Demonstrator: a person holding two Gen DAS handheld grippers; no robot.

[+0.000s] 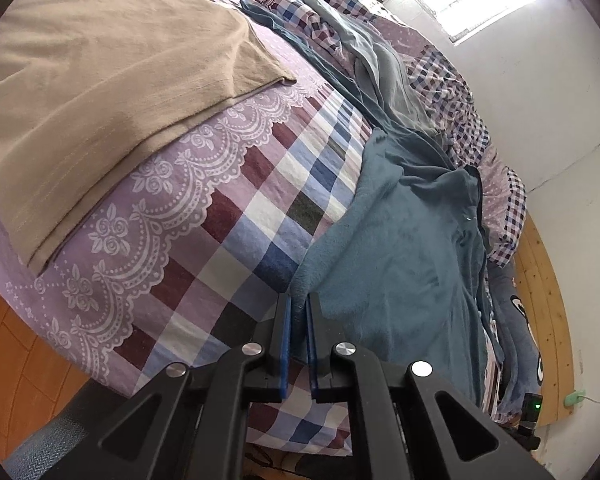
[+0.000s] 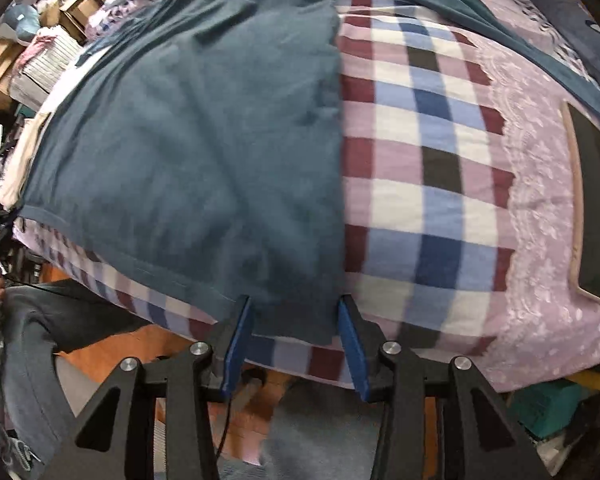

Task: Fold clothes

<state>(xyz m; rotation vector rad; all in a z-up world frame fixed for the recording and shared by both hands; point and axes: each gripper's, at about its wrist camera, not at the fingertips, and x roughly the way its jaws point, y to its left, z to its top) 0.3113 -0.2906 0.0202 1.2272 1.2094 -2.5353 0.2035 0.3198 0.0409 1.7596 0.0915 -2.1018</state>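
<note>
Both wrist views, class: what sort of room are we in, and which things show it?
Most likely a bedroom in a home: a bed under a checked bedsheet, a teal garment spread on it for folding, a folded beige cloth, and a window.

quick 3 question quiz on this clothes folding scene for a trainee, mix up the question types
1. True or false: the left hand-held gripper is nearly shut on a corner of the teal garment.
2. Multiple choice: the right hand-held gripper is A) shut on the hem, B) open with the teal garment's hem corner between its fingers, C) holding the phone.
3. Fill in: the folded item at the far left of the bed in the left wrist view is the ___ cloth.

Key: 1 true; 2 B; 3 beige
</note>
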